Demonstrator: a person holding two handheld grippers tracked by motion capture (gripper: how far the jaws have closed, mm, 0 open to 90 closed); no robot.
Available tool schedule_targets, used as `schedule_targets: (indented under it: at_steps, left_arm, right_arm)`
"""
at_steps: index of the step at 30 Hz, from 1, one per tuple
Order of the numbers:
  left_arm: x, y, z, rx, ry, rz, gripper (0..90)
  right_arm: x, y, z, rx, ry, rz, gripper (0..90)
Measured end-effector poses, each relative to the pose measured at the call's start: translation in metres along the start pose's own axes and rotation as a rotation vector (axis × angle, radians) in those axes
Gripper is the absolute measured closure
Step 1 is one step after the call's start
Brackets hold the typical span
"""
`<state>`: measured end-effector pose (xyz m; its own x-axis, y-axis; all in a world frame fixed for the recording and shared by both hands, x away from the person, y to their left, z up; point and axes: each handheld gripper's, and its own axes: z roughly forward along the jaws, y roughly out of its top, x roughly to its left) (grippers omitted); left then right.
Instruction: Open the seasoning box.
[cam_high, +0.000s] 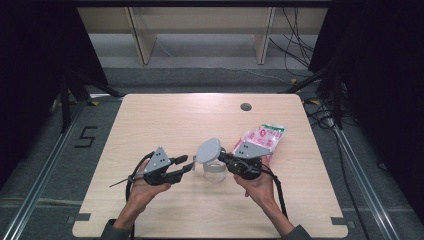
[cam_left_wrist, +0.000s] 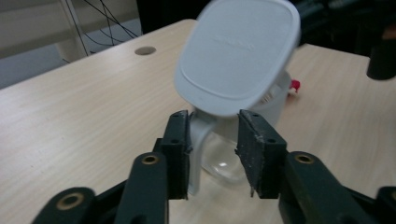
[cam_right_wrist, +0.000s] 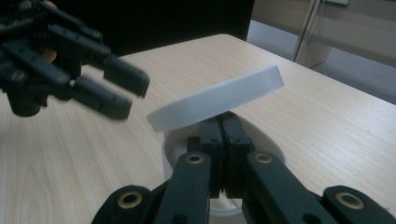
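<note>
High view: my left tool (cam_high: 189, 162) lies low on the worktop (cam_high: 165, 120), jaws pointing toward 3 o'clock at the clear jar (cam_high: 215, 171). The jar stands near the worktop's middle, a little toward my side. Its white lid (cam_high: 208, 150) is flipped up and tilted, at 11 o'clock from the jar. My right tool (cam_high: 223, 159) comes at the jar from 3 o'clock, tips at the rim under the lid. A pink-and-white packet (cam_high: 266, 136) lies at 1 o'clock from the jar, partly under the right tool's grey plate.

Left tool view: the lid (cam_left_wrist: 238, 53) stands tilted above the jar (cam_left_wrist: 224, 158), underside facing me. My jaws stand partly apart on either side of the white hinge strap (cam_left_wrist: 198, 144). The left pad (cam_left_wrist: 180, 149) is just beside the strap, perhaps touching; the right pad (cam_left_wrist: 254, 149) is clear of it. No grip that I can see.

Right tool view: my jaws are pressed together at the jar's near rim (cam_right_wrist: 175, 144), just below the tilted lid (cam_right_wrist: 217, 98). I cannot tell whether the rim wall is pinched between them. The left tool (cam_right_wrist: 121, 91) shows at 10 o'clock, jaws apart, off the lid's edge.
</note>
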<state>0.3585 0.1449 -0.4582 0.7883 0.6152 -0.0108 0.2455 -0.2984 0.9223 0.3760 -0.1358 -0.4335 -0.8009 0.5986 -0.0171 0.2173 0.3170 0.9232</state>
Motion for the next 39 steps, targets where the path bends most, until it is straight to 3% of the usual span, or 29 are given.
schedule_targets:
  at_steps: [1,3,6,8,10,12,14,15,16,17,20,22,23,26,31,32,33,38,39]
  left_arm:
    - [-0.001,-0.002,0.0,0.008,-0.005,0.012,56.5]
    - [-0.003,-0.005,-0.001,0.021,-0.011,0.01,50.2]
    - [-0.007,-0.011,-0.004,0.035,-0.004,-0.014,42.7]
    - [-0.007,-0.015,-0.005,0.046,-0.006,0.003,39.3]
    - [-0.01,-0.02,-0.006,0.052,-0.002,-0.039,36.6]
    - [-0.009,-0.022,-0.007,0.06,-0.008,-0.032,34.0]
    - [-0.009,-0.023,-0.009,0.062,-0.007,-0.037,33.0]
    - [-0.01,-0.024,-0.009,0.06,0.0,-0.07,32.7]
    - [-0.009,-0.024,-0.009,0.061,0.001,-0.057,32.0]
    - [-0.01,-0.024,-0.01,0.06,0.005,-0.076,31.1]
    - [-0.009,-0.024,-0.012,0.057,0.002,-0.045,30.5]
    - [-0.01,-0.024,-0.012,0.055,0.005,-0.046,30.2]
    - [-0.012,-0.025,-0.012,0.057,0.009,-0.074,30.1]
    - [-0.012,-0.025,-0.011,0.053,0.006,-0.075,30.0]
    - [-0.011,-0.027,-0.012,0.054,0.008,-0.072,29.7]
    - [-0.011,-0.027,-0.011,0.042,0.007,-0.072,29.6]
    - [-0.009,-0.027,-0.012,0.054,0.008,-0.051,29.5]
    - [-0.012,-0.027,-0.012,0.038,0.014,-0.094,29.2]
    - [-0.012,-0.027,-0.013,0.052,0.017,-0.084,29.2]
  right_arm:
    - [0.001,0.001,0.002,-0.016,-0.013,-0.008,90.0]
    - [0.003,0.003,0.002,0.011,-0.003,-0.022,89.7]
    - [0.004,0.006,0.005,-0.006,-0.001,-0.035,89.7]
    - [0.006,0.008,0.008,-0.018,0.0,-0.049,89.7]
    - [0.008,0.011,0.009,-0.015,0.009,-0.053,89.6]
    - [0.011,0.013,0.011,-0.007,0.009,-0.035,89.5]
    - [0.013,0.015,0.014,-0.024,0.01,-0.065,89.4]
    - [0.014,0.015,0.017,-0.032,0.019,-0.073,89.3]
    - [0.016,0.017,0.017,-0.032,0.007,-0.075,89.3]
    - [0.016,0.018,0.018,-0.039,0.0,-0.093,89.2]
    - [0.021,0.021,0.021,-0.029,0.023,-0.087,89.0]
    - [0.023,0.021,0.022,-0.036,0.024,-0.086,88.9]
    - [0.024,0.021,0.022,-0.034,0.03,-0.085,88.8]
    - [0.023,0.021,0.021,-0.034,0.037,-0.085,88.3]
    - [0.012,0.021,0.009,-0.045,0.022,-0.051,82.4]
    - [0.009,0.02,0.005,-0.04,0.018,-0.025,80.8]
    - [0.004,0.019,0.001,-0.044,0.005,-0.02,79.0]
    - [-0.02,0.01,-0.024,-0.058,-0.077,0.052,71.5]
    - [-0.026,0.008,-0.029,-0.066,-0.082,0.062,70.4]
